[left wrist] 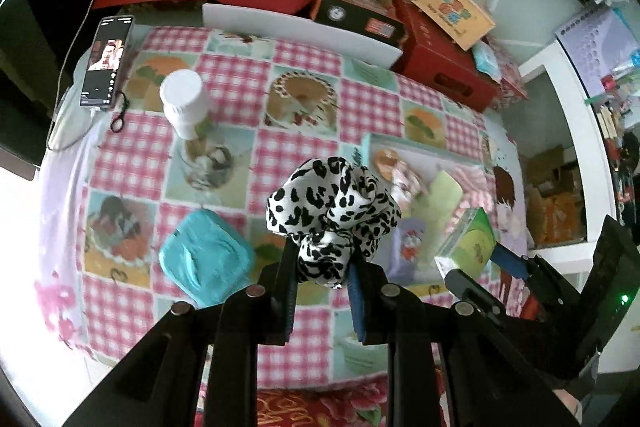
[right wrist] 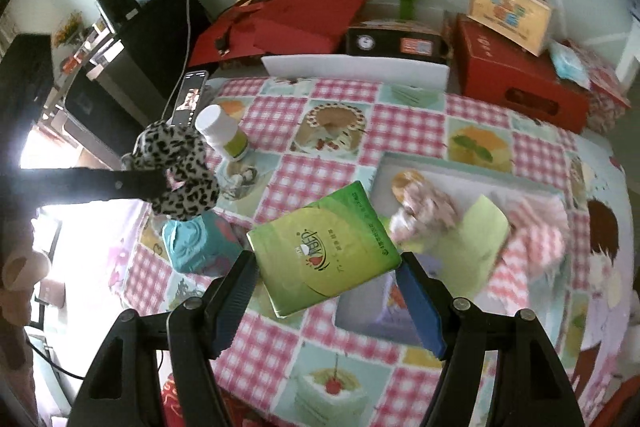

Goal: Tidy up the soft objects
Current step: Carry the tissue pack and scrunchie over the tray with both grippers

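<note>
A black-and-white leopard-print scrunchie hangs above the table with my left gripper shut on its lower fold. The right wrist view shows the same scrunchie at the left, on a black finger. My right gripper is shut on a green tissue pack, its pads pressed on the two sides. The pack is tilted and held clear of the table. The green pack also shows at the right of the left wrist view. A teal soft pack lies on the checkered cloth below.
A shallow pale tray at the right holds pink checkered fabric pieces and a light green item. A white-capped bottle and a phone stand at the left. Red boxes and a white board line the back edge.
</note>
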### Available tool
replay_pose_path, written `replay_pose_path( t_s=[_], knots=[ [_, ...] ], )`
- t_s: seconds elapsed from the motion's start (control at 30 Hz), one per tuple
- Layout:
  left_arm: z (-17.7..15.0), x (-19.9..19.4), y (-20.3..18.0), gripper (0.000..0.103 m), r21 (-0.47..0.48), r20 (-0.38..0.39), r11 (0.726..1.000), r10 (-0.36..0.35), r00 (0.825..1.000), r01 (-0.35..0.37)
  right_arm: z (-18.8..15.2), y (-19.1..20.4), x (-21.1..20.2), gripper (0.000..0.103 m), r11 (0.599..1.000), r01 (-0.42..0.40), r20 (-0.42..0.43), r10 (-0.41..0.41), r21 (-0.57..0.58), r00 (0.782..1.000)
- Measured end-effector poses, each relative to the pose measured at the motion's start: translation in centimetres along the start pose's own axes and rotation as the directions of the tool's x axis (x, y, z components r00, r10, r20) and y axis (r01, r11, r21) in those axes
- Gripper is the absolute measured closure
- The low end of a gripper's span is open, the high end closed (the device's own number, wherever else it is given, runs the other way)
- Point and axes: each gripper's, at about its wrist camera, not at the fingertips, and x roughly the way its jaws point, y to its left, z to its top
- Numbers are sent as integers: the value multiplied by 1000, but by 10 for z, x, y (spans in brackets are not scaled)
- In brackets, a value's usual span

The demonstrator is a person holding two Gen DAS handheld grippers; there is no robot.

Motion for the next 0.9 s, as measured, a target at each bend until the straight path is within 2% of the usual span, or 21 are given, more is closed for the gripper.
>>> replay_pose_path(
  t_s=[0.27,0.47,0.67,0.9],
  knots=[
    [-26,7,-42,80,39,11,999,-37,999,36,-30,-40,-20,29,996,26,17,-28,80,999],
    [-36,26,-70,80,56,12,996,-71,997,70,-49,-81,-27,29,981,56,27,-62,188,998],
    [-42,50,-88,80,75,14,992,-102,995,101,-64,-119,-24,29,955,99,25,-110,280,994],
    [-42,83,-102,80,110,-16,986,-122,992,123,-79,-153,-7,29,932,122,-10,-126,341,992]
  ],
)
